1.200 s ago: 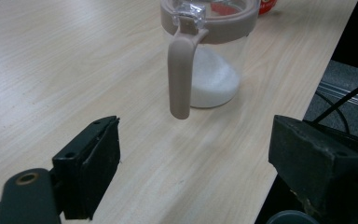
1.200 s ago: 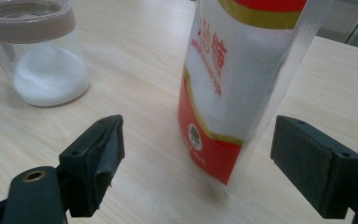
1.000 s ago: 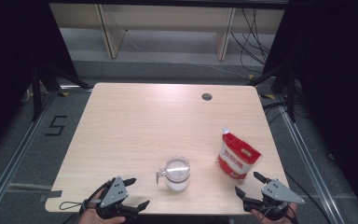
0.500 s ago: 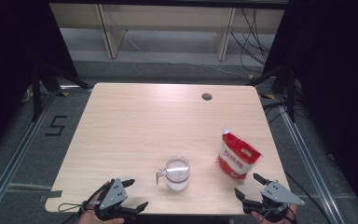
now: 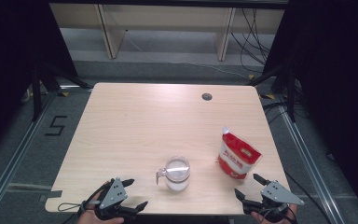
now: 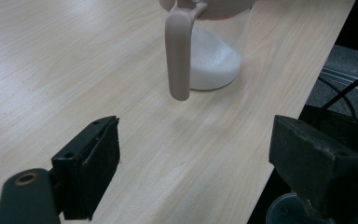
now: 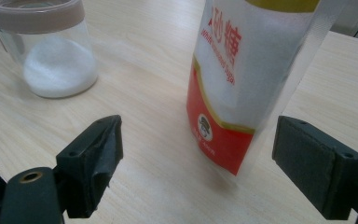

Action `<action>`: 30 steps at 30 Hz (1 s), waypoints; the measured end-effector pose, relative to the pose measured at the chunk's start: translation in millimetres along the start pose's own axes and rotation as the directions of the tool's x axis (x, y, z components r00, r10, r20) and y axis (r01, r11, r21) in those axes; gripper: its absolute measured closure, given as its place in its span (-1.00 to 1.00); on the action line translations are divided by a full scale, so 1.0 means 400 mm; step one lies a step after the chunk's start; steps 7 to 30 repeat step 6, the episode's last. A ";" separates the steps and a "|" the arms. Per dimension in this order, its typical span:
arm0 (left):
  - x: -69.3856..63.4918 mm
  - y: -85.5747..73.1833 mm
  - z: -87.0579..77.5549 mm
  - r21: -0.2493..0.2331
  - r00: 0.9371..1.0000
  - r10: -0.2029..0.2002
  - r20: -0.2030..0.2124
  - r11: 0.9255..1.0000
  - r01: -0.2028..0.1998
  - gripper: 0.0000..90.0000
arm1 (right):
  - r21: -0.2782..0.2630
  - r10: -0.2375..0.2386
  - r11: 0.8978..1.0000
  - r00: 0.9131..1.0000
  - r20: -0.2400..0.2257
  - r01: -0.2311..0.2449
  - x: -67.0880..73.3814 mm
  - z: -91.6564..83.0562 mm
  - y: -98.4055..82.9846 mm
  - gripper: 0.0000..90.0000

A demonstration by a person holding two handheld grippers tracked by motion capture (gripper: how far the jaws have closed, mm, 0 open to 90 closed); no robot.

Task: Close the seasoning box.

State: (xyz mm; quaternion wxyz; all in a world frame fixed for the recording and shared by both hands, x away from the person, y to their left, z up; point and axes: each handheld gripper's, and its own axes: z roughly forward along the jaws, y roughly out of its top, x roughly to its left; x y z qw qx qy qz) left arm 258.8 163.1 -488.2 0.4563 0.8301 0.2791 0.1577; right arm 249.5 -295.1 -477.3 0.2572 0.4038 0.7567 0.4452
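Note:
A clear glass jar [image 5: 176, 173] with a pinkish collar and handle holds white granules and stands near the table's front edge. Its handle [image 6: 179, 51] hangs just ahead of my left gripper [image 6: 196, 163], whose jaws stand wide open with nothing between them. A red and white sugar pouch [image 5: 237, 157] stands upright to the jar's right. My right gripper [image 7: 198, 163] is open too, close in front of the pouch [image 7: 247, 74], with the jar [image 7: 51, 46] off to its left. In the high view the left gripper [image 5: 131, 193] and the right gripper [image 5: 251, 185] sit at the front edge.
The wooden table [image 5: 144, 121] has a round cable hole [image 5: 207, 96] at its back right. Metal rails and black cables lie on the floor around it. A taped number 5 [image 5: 56, 126] marks the floor at the left.

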 end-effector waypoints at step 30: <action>0.004 -0.002 0.000 -0.003 1.000 0.008 -0.010 1.000 -0.008 -0.64 | 0.000 -0.018 1.000 1.000 -0.002 0.018 -0.007 0.005 -0.002 -0.63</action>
